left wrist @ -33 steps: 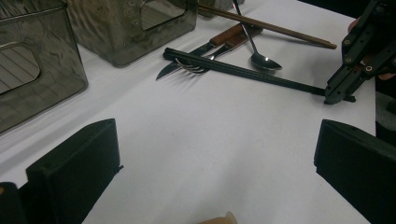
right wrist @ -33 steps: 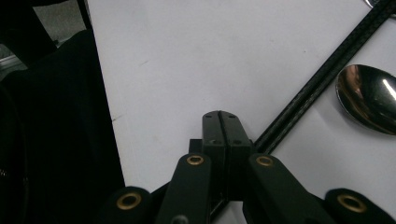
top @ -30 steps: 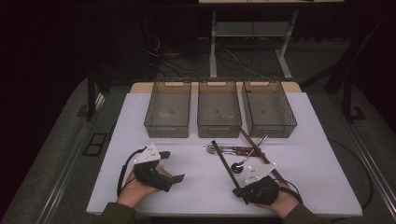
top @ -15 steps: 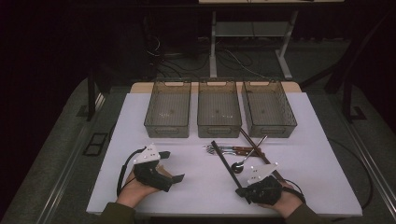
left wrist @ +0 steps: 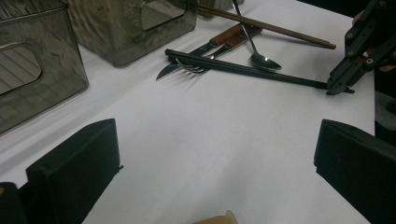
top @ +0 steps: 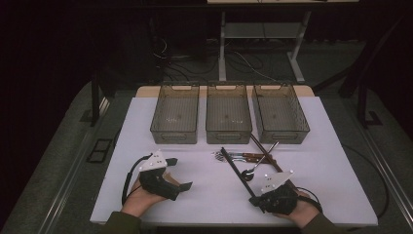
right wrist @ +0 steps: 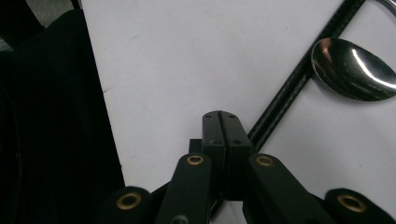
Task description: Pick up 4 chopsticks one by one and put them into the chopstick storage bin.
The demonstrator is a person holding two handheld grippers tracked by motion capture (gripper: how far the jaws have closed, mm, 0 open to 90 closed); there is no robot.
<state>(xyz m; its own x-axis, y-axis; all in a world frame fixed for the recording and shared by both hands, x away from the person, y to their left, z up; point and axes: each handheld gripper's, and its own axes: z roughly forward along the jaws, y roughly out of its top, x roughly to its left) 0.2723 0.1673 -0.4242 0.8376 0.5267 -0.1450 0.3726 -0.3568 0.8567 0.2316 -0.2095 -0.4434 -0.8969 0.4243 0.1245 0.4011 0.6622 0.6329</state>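
Right gripper (top: pixel 254 200) clamped on black chopsticks (top: pixel 237 171); left gripper (top: pixel 179 173) apart; white table (top: pixel 336 170), dark room.

Lab test bay, I'd say: my white table (top: pixel 336 165) stands on grey carpet in a dark room, loose cables (top: pixel 243 61) under a bare metal-legged desk (top: pixel 223 44) behind.

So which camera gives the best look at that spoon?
The left gripper view: the spoon shows whole, bowl and thin handle, lying across the black chopsticks. The right gripper view catches just its shiny bowl; the high view shows it small and dim.
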